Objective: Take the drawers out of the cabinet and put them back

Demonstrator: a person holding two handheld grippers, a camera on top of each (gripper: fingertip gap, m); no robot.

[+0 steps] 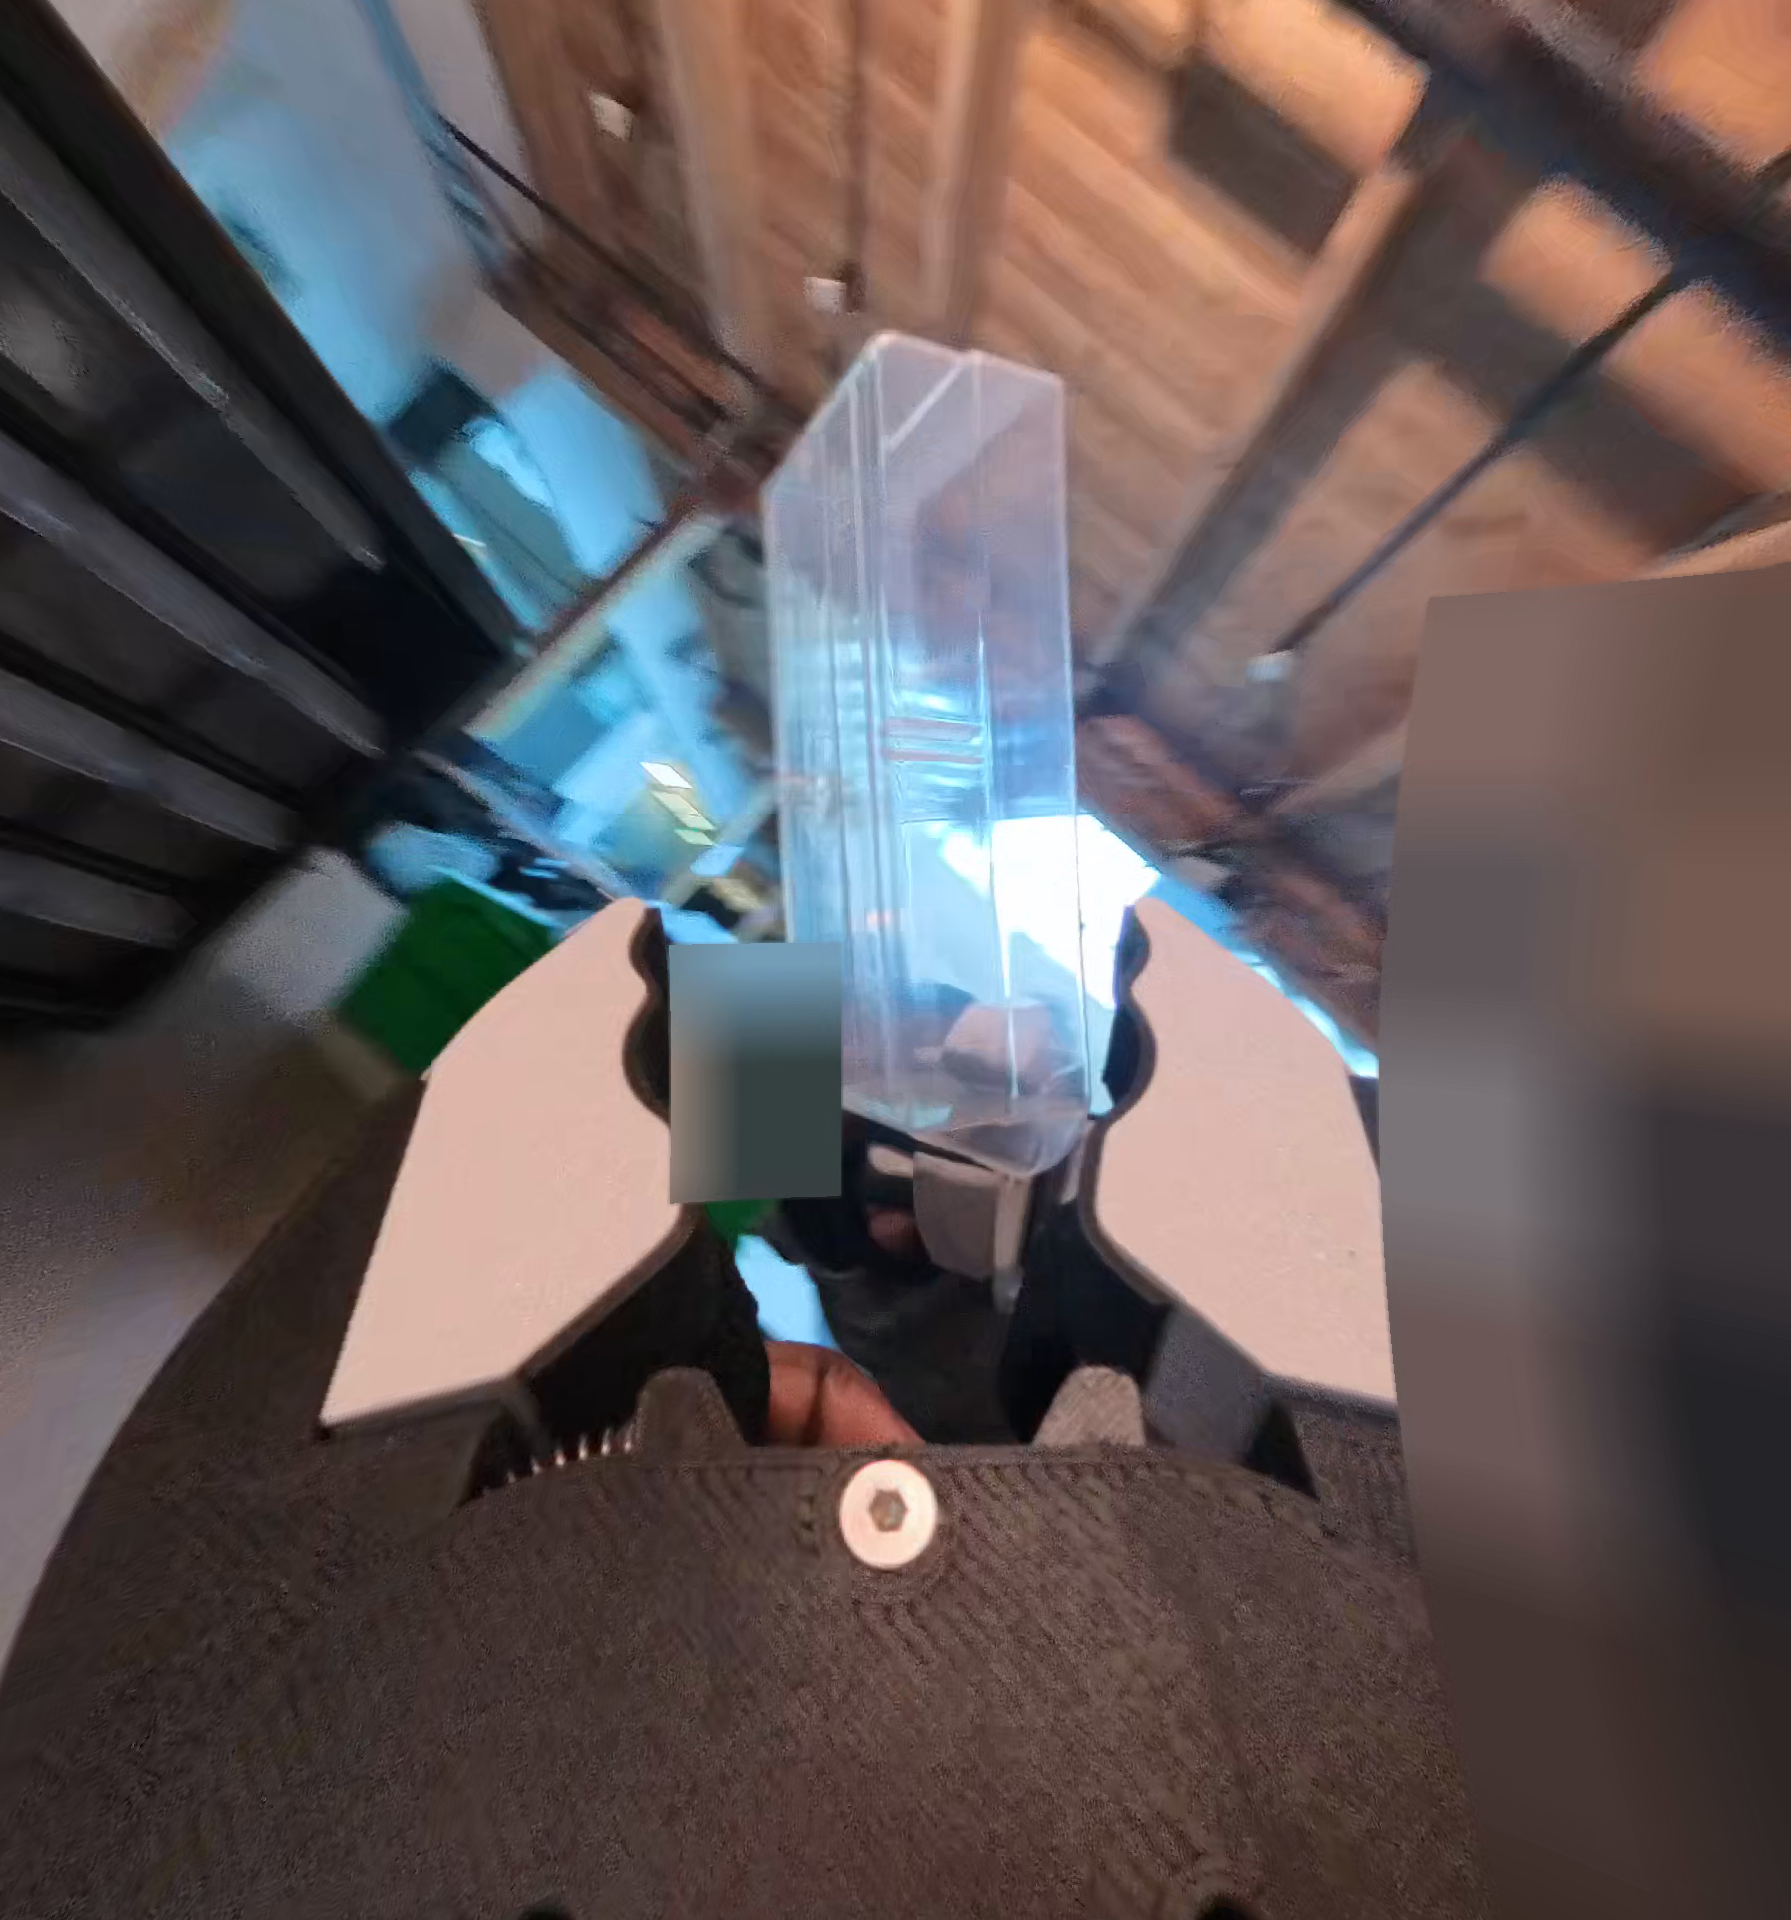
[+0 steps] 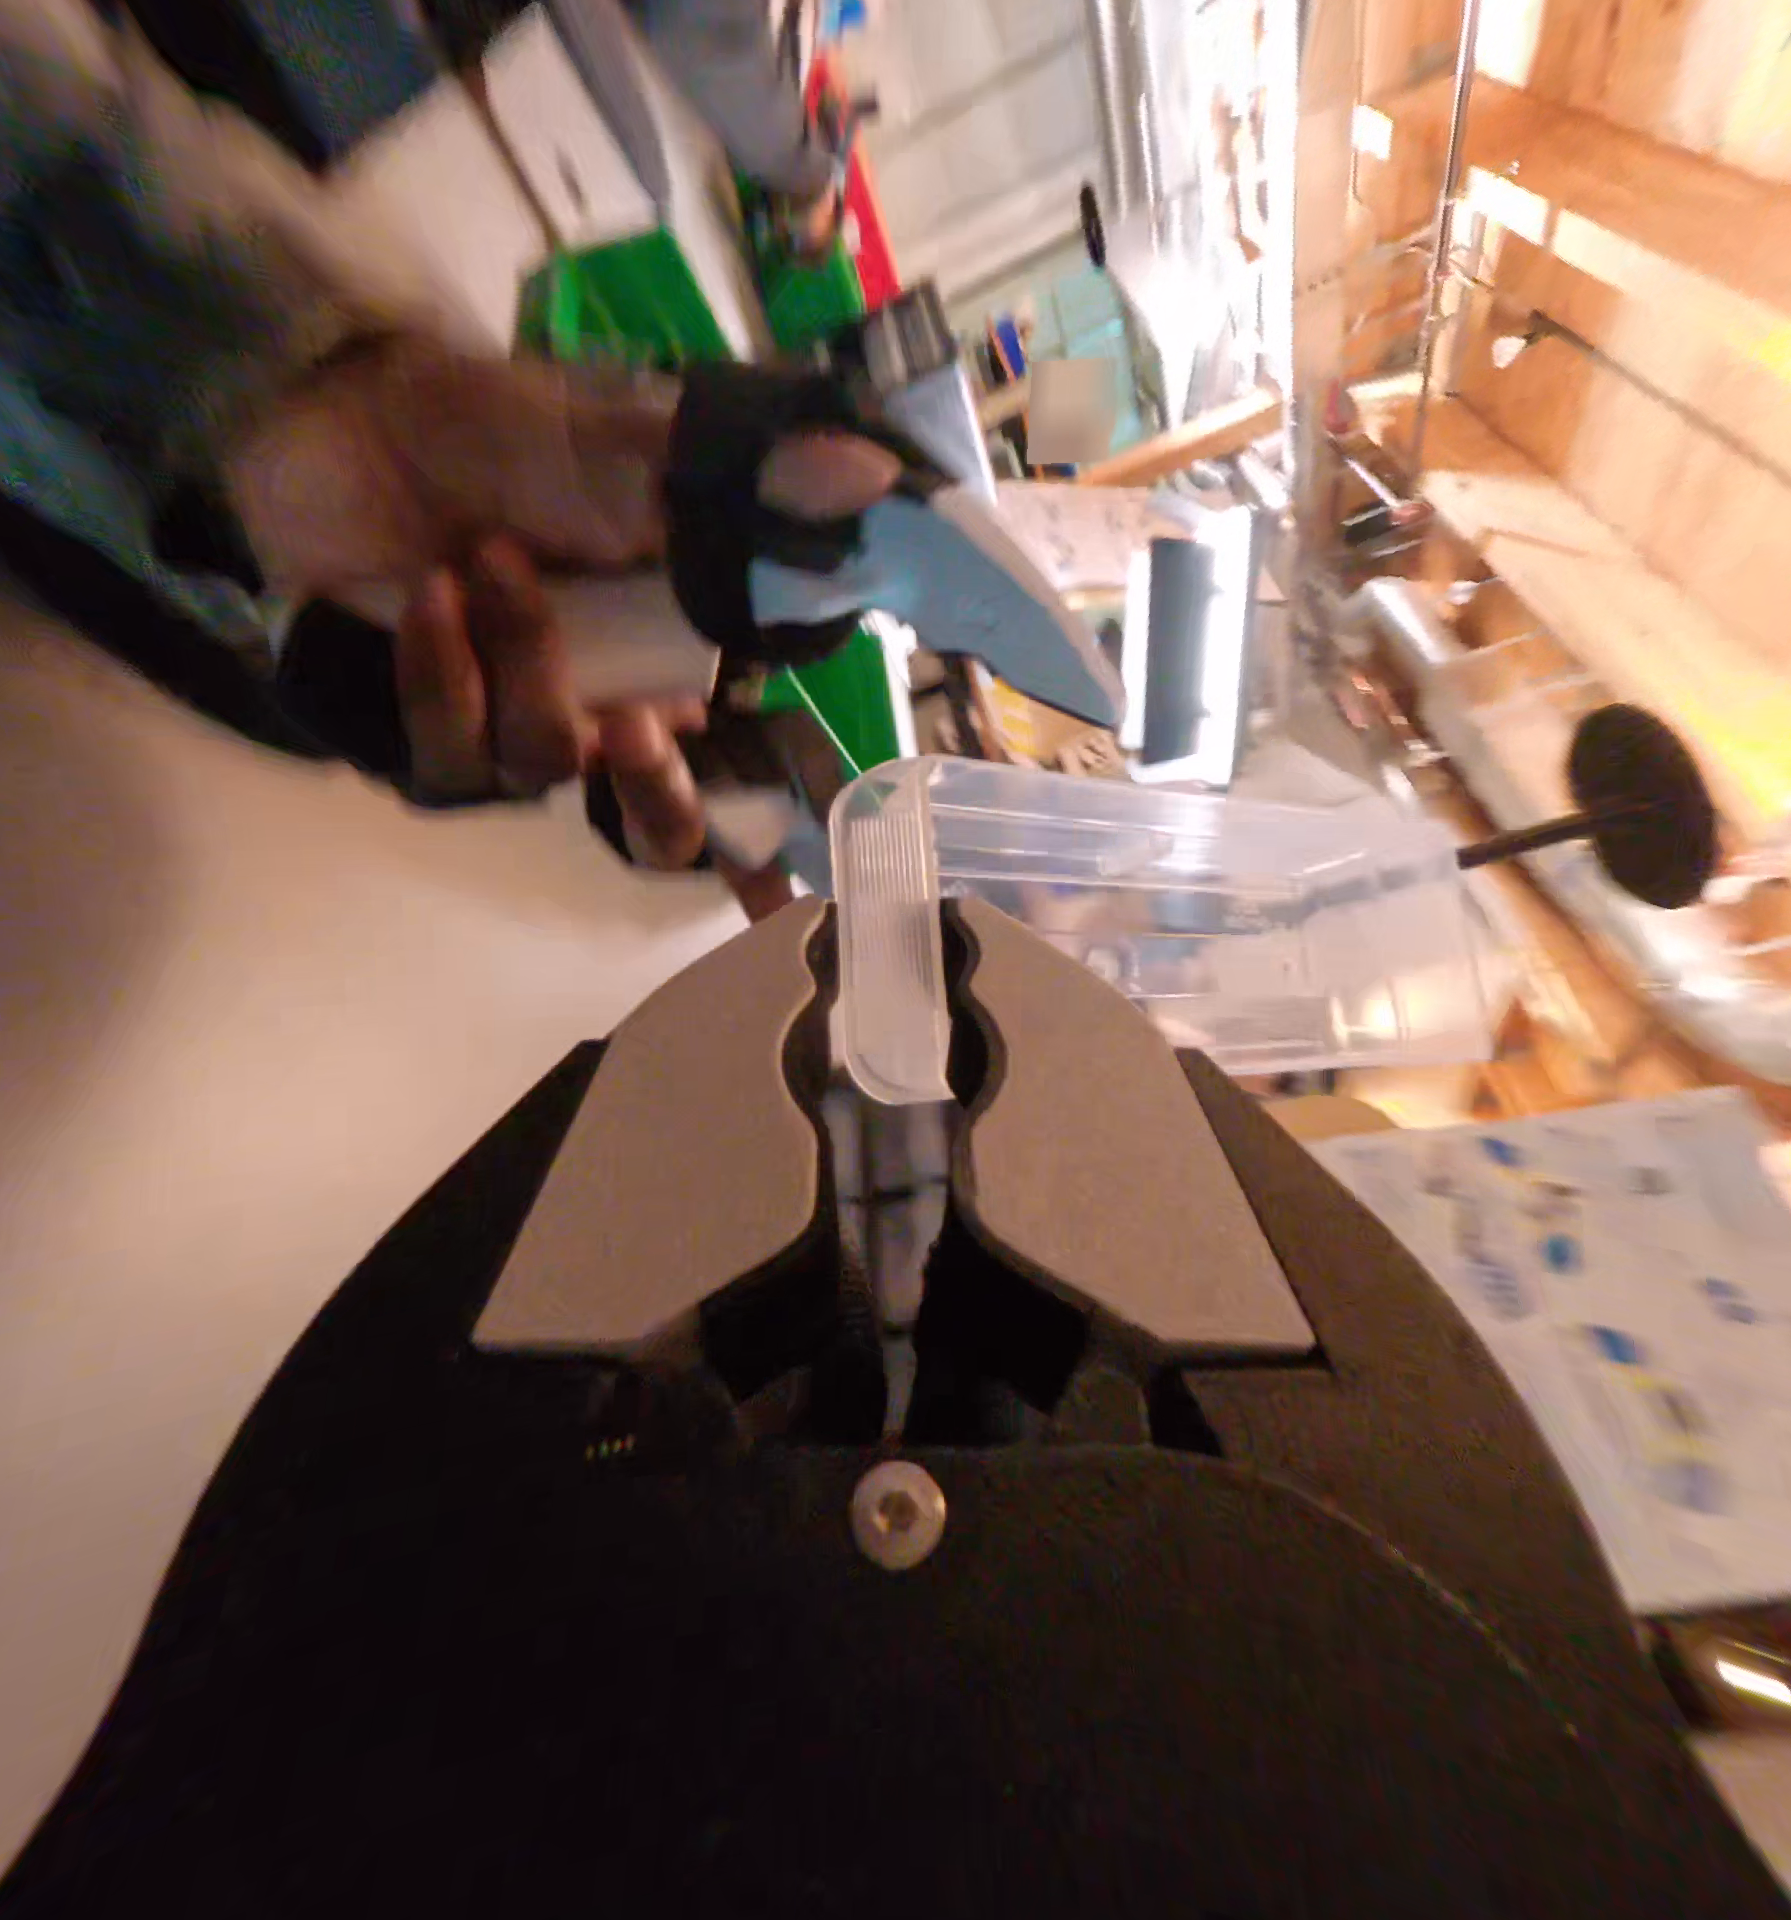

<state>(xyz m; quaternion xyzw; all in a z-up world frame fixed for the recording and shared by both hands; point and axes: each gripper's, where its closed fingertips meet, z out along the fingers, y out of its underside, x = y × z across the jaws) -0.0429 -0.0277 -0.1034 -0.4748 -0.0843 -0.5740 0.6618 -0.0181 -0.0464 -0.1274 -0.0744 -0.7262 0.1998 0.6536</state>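
Jutting ahead from the right claw [image 2: 889, 997] (handle pinched): clear drawer [image 2: 1182, 914].

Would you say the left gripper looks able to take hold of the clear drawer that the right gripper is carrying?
Probably yes. The left gripper is open, and the clear drawer stands between its fingers. The right gripper grips only its tab.
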